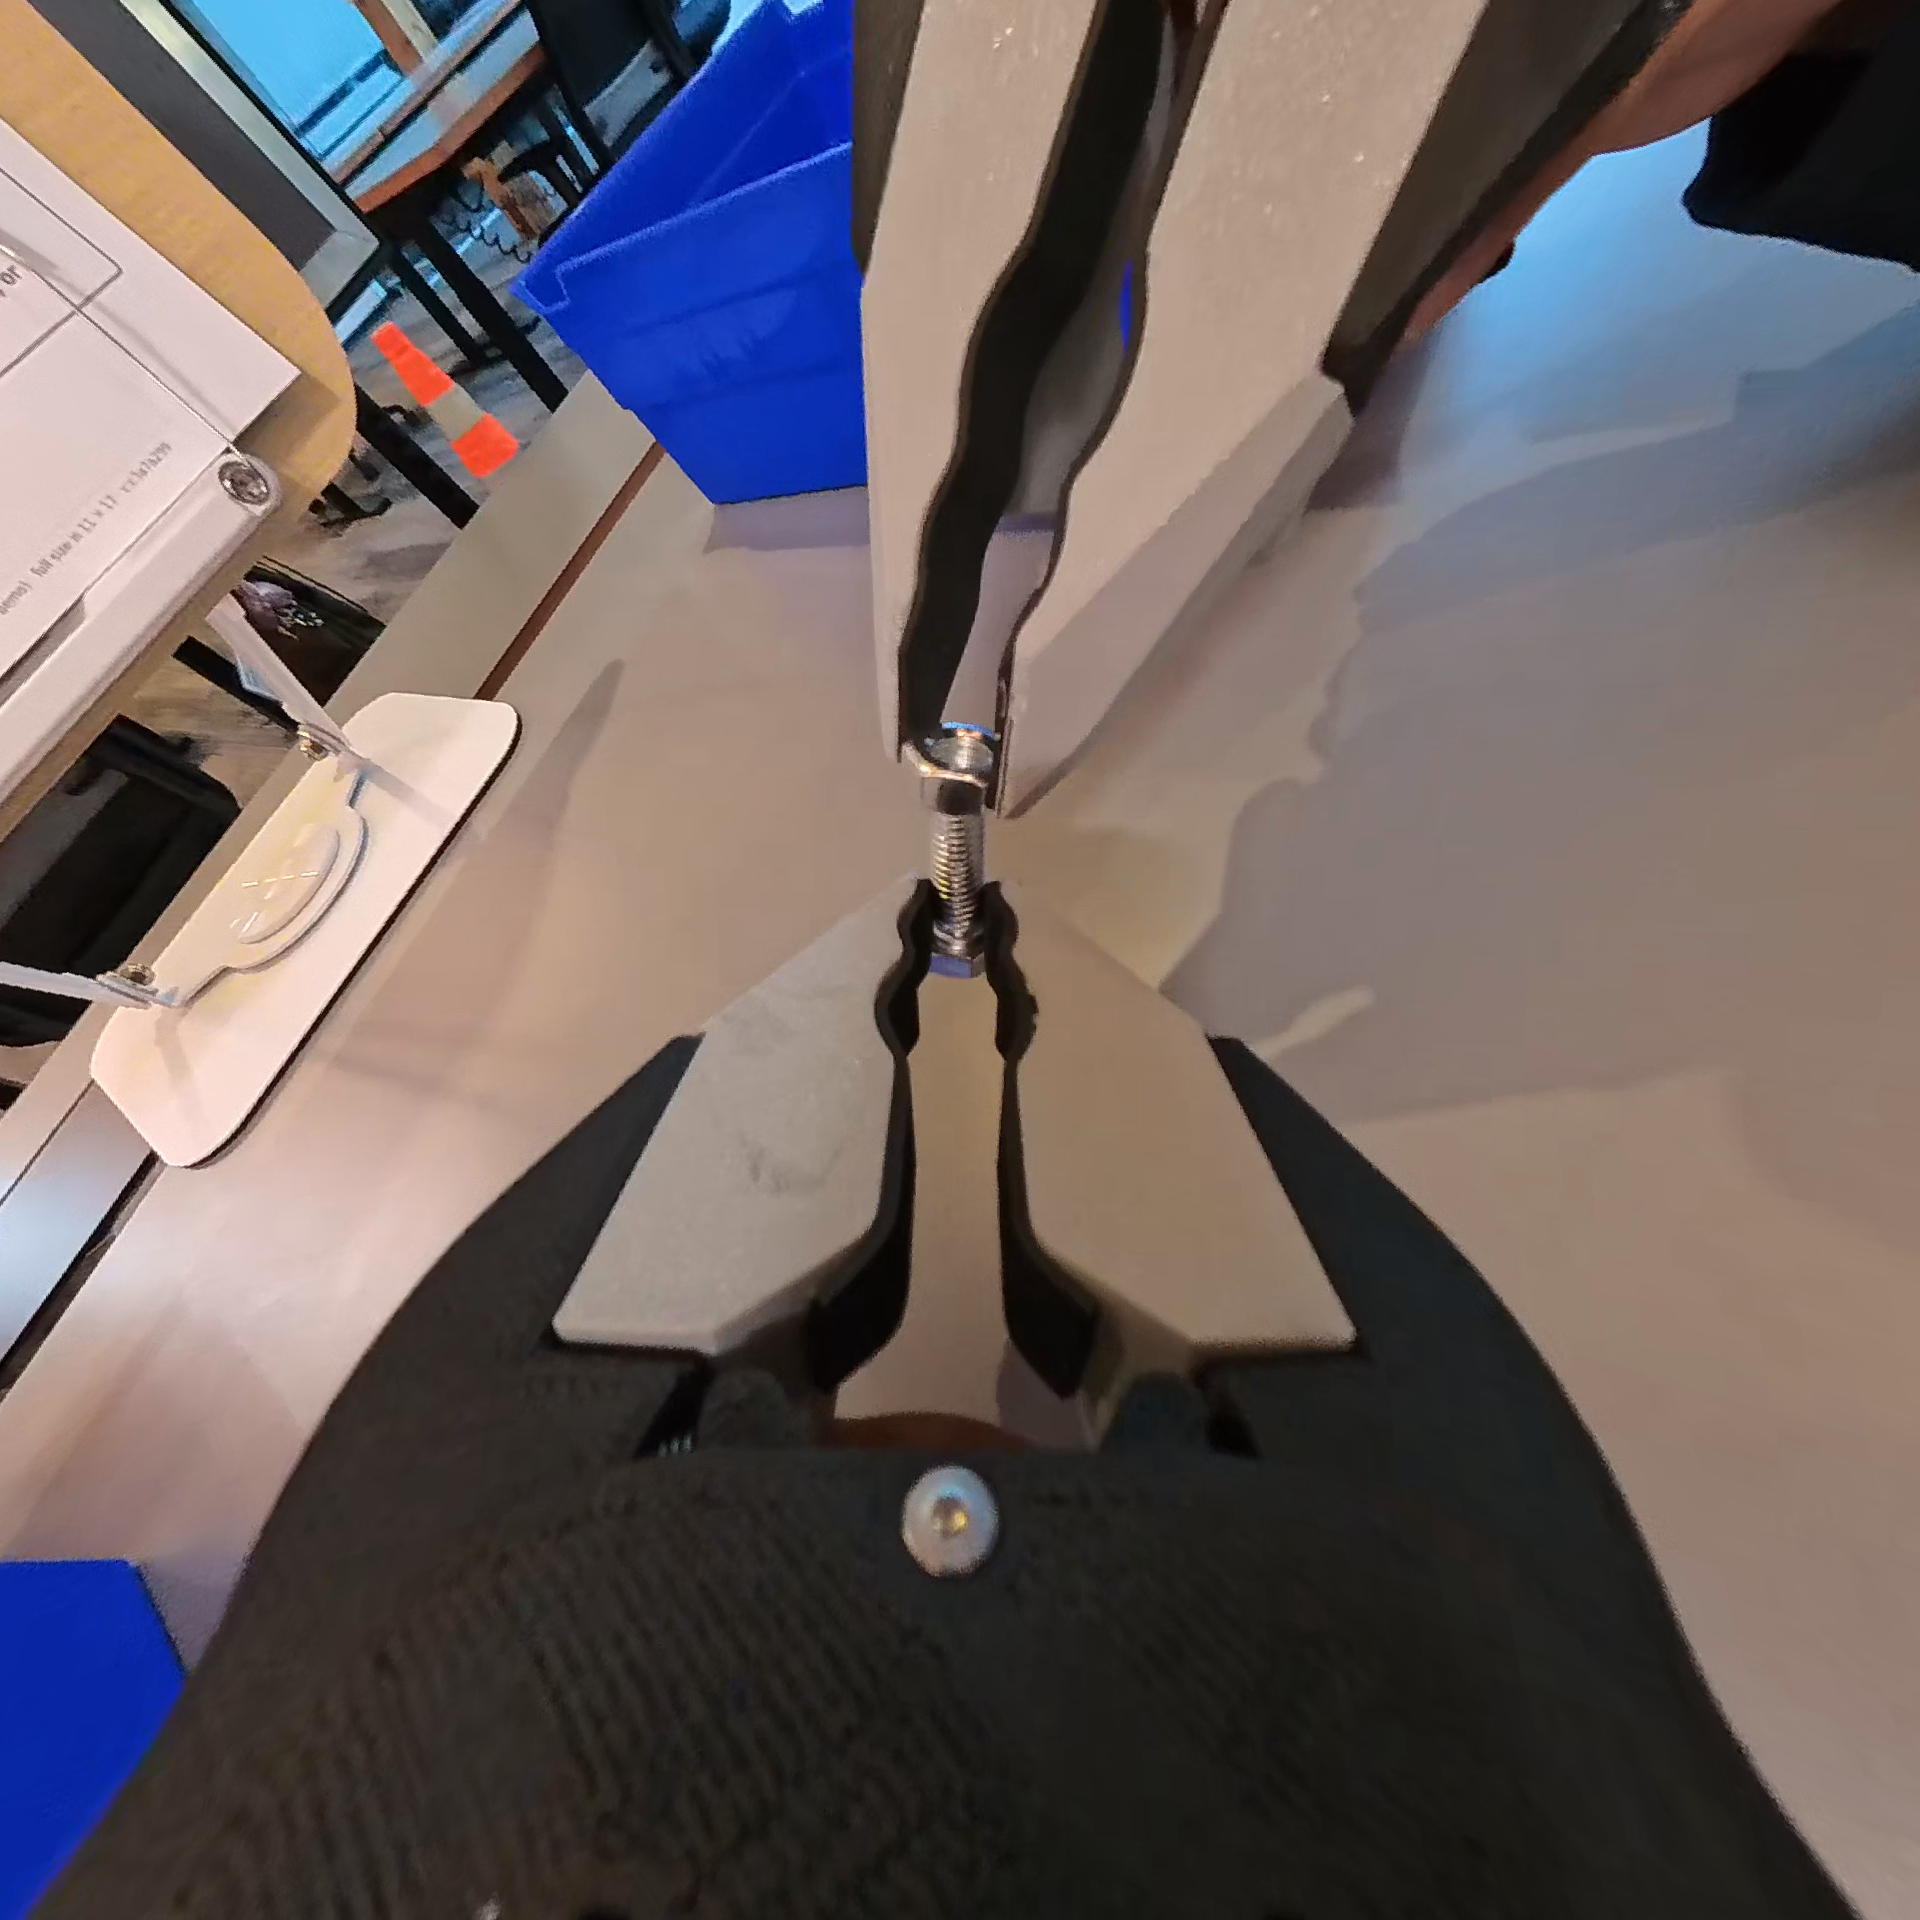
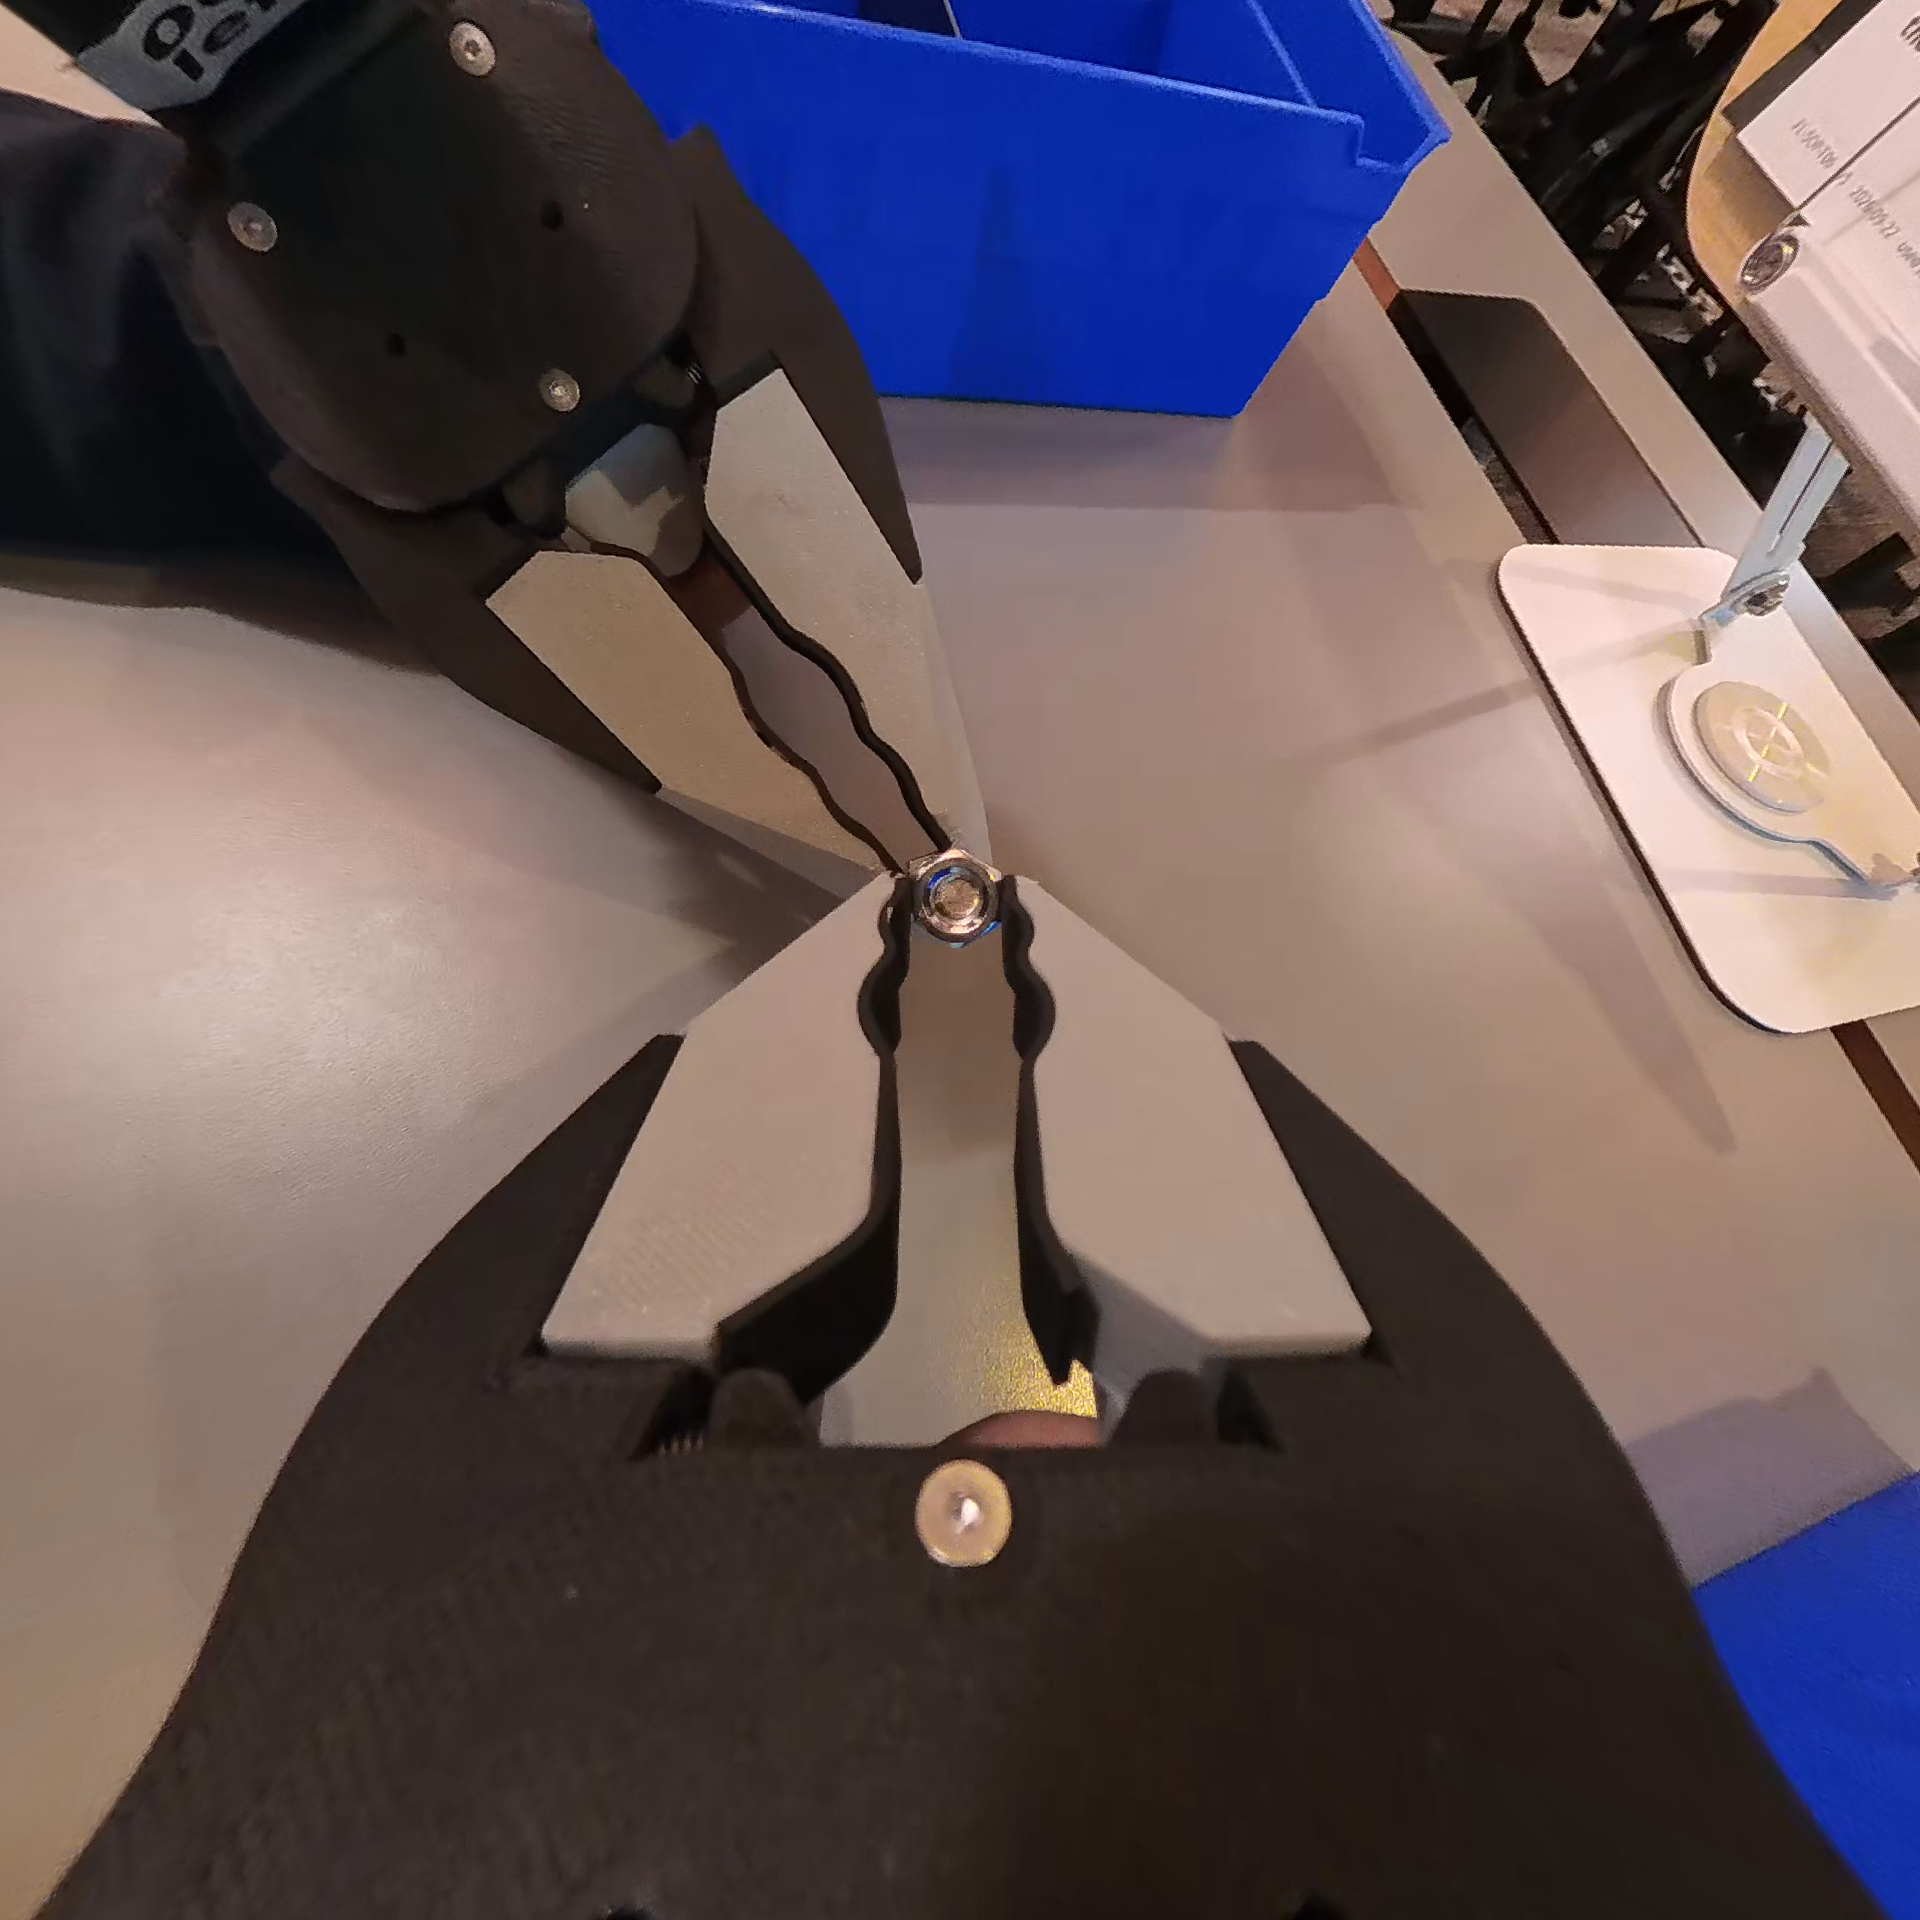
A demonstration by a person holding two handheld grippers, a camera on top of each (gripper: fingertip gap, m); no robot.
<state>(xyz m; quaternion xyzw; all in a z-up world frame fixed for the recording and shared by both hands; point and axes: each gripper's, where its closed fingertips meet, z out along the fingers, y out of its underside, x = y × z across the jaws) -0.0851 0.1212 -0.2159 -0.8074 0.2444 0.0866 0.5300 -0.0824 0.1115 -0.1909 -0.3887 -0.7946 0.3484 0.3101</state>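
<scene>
The left tool [image 1: 954, 914] is pinched narrow on the threaded end of a small silver bolt [image 1: 951, 852], its tips clamped about a nut [image 1: 954, 948] on the shank. The right tool [image 2: 951, 914] meets it from the opposite side, tips closed on the bolt's hexagonal head [image 2: 951, 896]. In the left wrist view the right tool comes down from the top of the frame and the bare thread shows in the short gap between the two sets of tips. In the right wrist view the left tool reaches in from the upper left, and the two tools meet tip to tip.

The bolt is held above the grey tabletop [image 2: 1299, 831], over its open middle. A blue bin [image 2: 1039, 239] stands at the far side, near but apart from the tools. A white base plate [image 2: 1683, 790] with a round clear disc on it sits at the tabletop's side edge, slightly overhanging it, with thin metal brackets rising from it toward a white box. Another blue object [image 1: 62, 1704] shows at the near corner. Bare tabletop lies on both sides of the joined tools.
</scene>
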